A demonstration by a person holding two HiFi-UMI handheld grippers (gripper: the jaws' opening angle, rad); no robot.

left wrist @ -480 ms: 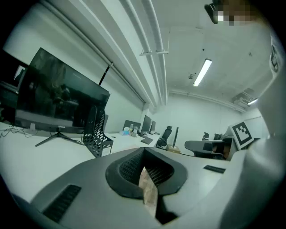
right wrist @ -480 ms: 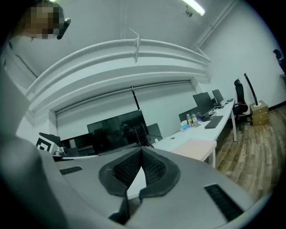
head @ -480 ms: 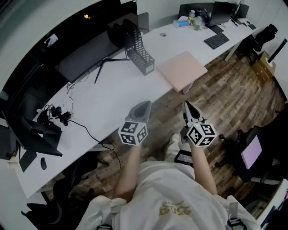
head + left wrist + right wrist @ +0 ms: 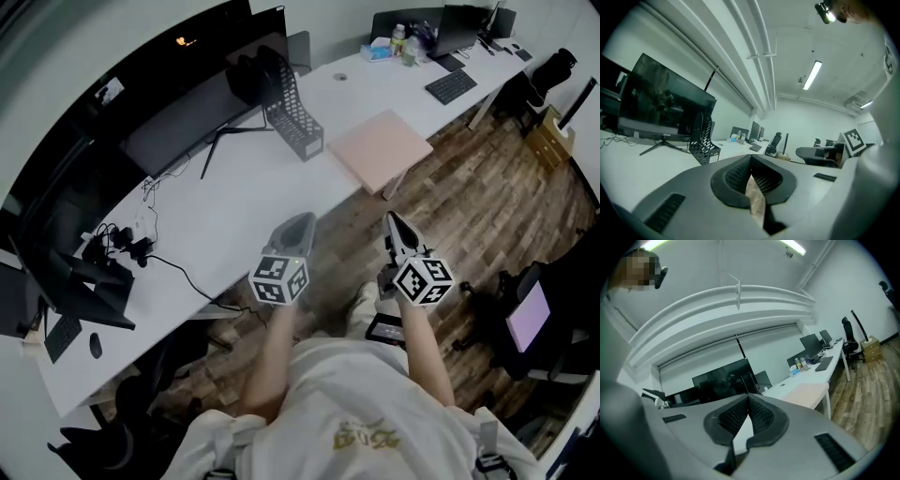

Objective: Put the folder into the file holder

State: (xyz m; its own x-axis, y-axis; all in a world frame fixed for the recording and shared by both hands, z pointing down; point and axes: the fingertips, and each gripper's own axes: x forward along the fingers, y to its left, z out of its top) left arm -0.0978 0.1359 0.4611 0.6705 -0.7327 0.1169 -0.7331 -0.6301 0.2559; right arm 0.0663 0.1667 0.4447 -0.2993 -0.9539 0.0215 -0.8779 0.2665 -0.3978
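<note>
Almost nothing has moved since the earlier look; both grippers hang in the same spot in front of me, above the floor.

My left gripper is closest to me. Its own view shows the left gripper with the two jaws pressed together. It has nothing in them.

My right gripper is just beside it, a little apart. Its own view shows the right gripper closed tight too, and it holds nothing.

Both of them point at the long white desk. Under them is the brown wood floor.

Next comes the pink folder. It lies flat on the desk, right at the front edge, and one corner sticks out over the floor. The right gripper view shows the folder ahead, well apart from the jaws.

Just behind the folder stands the black file holder. It is upright and has holes in its sides. The left gripper view shows the file holder ahead too. The folder is not in it yet.

Behind the file holder is a big dark monitor. Far off at the end of the desk sits a keyboard.
</note>
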